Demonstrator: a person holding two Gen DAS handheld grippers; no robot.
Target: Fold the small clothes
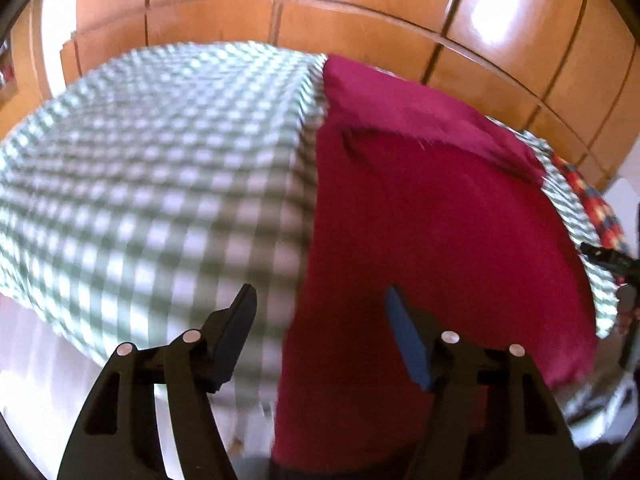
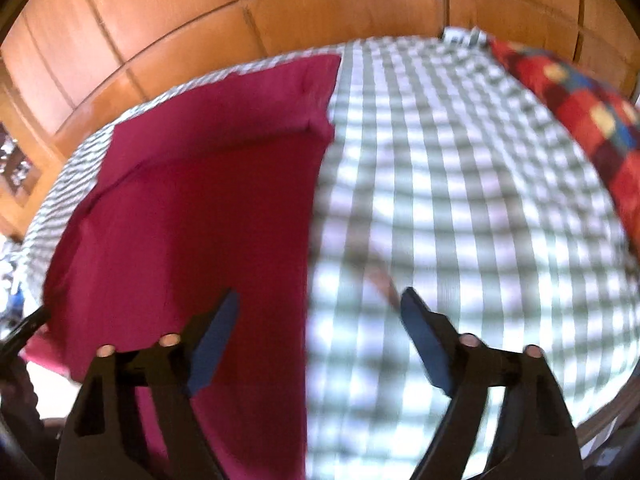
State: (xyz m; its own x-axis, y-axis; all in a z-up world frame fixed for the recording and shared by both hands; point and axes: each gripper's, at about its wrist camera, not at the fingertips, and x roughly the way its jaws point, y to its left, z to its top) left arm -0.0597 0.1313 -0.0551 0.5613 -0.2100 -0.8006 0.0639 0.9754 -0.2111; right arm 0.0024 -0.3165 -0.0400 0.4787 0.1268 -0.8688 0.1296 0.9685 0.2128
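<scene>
Hovering empty, both jaws wide, the left gripper (image 1: 320, 300) and right gripper (image 2: 320, 304) were held above the half-folded crimson cloth garment (image 1: 432, 216) spread on the green-checked tablecloth (image 1: 160, 160); a near-edge pinch seemed required next.

Motion blur smears the green checked cover (image 1: 152, 184) in both views, so its weave and creases cannot be read. The crimson garment (image 1: 420, 240) runs off the lower edge, its near hem unseen. The patchwork cloth (image 2: 580, 100) is cut by the right border. A dark object (image 1: 612, 258) at the rim stays unidentifiable.
</scene>
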